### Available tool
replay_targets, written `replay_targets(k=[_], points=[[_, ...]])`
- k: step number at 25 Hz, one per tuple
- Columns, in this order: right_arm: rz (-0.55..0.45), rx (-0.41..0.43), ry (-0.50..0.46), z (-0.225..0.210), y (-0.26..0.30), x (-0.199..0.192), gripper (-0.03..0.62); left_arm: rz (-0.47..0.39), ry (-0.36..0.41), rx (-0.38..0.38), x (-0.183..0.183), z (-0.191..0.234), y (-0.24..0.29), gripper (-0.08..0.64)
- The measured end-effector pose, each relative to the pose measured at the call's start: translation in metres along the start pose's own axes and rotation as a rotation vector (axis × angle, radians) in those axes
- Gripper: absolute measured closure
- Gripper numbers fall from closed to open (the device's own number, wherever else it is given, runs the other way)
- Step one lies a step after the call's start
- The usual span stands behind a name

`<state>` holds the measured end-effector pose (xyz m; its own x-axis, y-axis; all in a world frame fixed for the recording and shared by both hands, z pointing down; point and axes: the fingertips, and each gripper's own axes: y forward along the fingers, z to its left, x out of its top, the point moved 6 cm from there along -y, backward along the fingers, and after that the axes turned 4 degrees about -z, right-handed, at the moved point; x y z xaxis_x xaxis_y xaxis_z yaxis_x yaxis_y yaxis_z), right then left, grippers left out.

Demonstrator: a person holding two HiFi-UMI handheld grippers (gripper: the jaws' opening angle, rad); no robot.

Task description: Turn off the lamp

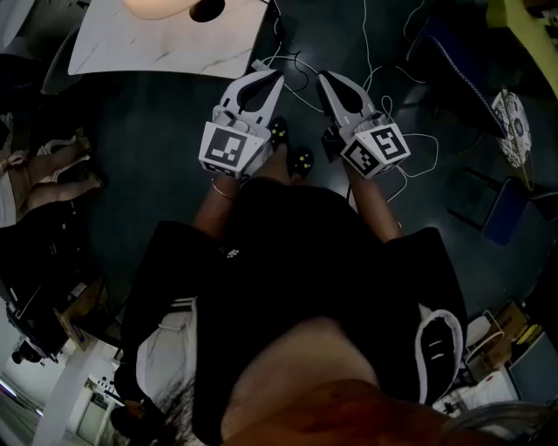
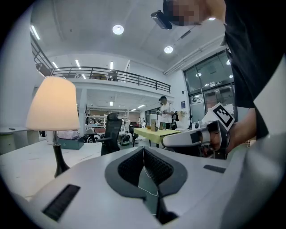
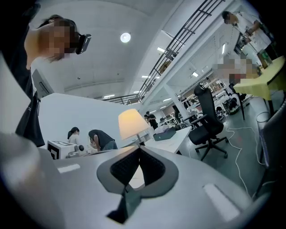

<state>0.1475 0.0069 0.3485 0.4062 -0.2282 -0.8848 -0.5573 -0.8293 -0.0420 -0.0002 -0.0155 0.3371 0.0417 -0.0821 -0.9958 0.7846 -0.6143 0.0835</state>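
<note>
The lamp (image 2: 52, 103) is lit, its cream shade glowing on a thin black stem with a black base. It stands on a white table (image 1: 166, 48) ahead of me, and in the head view only the shade's edge (image 1: 153, 7) shows at the top. In the right gripper view the lamp (image 3: 131, 123) stands just beyond the jaws. My left gripper (image 1: 274, 77) and right gripper (image 1: 325, 78) are side by side over the dark floor, short of the table's near edge. Both point toward the table, are shut and hold nothing. The left gripper view shows the right gripper (image 2: 192, 137) to its right.
White cables (image 1: 384, 70) trail over the dark floor past the grippers. A black office chair (image 3: 208, 127) and a yellow table (image 2: 154, 132) stand further off. A blue chair (image 1: 501, 209) is at the right, and people sit at the left (image 3: 100, 139).
</note>
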Motion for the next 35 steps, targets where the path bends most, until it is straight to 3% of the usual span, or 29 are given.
replay_targets(k=[14, 18, 28, 35], points=[[0.023, -0.015, -0.022, -0.016, 0.074, -0.001, 0.589, -0.023, 0.016, -0.078, -0.005, 0.065, 0.028, 0.553], [0.059, -0.022, -0.001, -0.023, 0.08, -0.011, 0.584, 0.0, -0.022, -0.091, -0.01, 0.071, 0.04, 0.552], [0.165, 0.011, -0.027, -0.063, 0.091, -0.023, 0.574, -0.022, -0.098, -0.023, -0.023, 0.058, 0.055, 0.552], [0.231, 0.062, -0.058, -0.099, 0.119, -0.04, 0.571, -0.017, -0.098, 0.044, -0.041, 0.063, 0.068, 0.553]])
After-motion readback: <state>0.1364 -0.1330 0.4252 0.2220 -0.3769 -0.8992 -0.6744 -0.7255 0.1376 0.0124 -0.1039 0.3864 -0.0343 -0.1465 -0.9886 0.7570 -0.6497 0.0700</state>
